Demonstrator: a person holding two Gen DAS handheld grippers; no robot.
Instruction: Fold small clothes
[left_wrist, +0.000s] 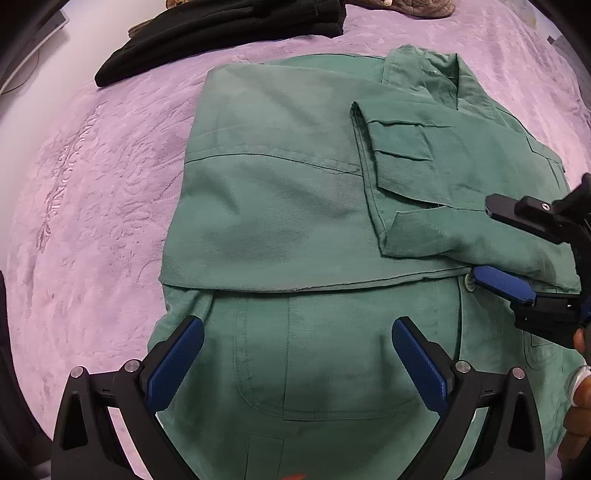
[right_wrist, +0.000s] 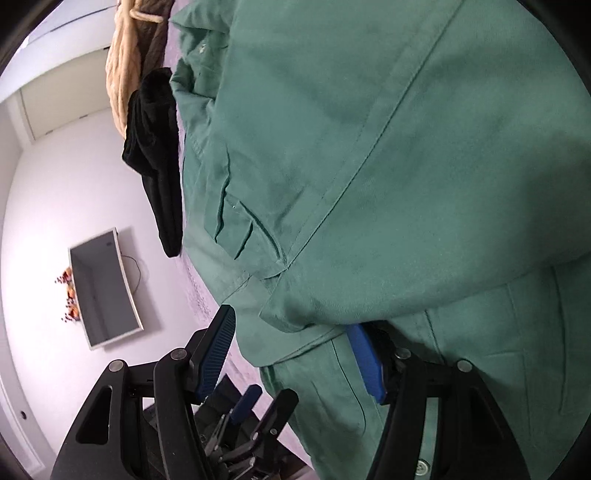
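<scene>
- Notably, the green jacket (left_wrist: 280, 206) lay partly folded on a lilac bed (left_wrist: 92, 192), filling the frame's middle.
- Left claw (left_wrist: 297, 363) hung released over the hem at lower centre, gripping nothing.
- Right claw (left_wrist: 491, 243), at right edge, straddled the folded sleeve (left_wrist: 443, 206), nearer it; pads not visibly clenched.
- Black clothes (left_wrist: 221, 33) sat upper left, clear of both.

Purple bedspread (left_wrist: 92, 206) left of green jacket (left_wrist: 280, 206) lies bare; black garment (left_wrist: 221, 33) blocks beyond.
</scene>
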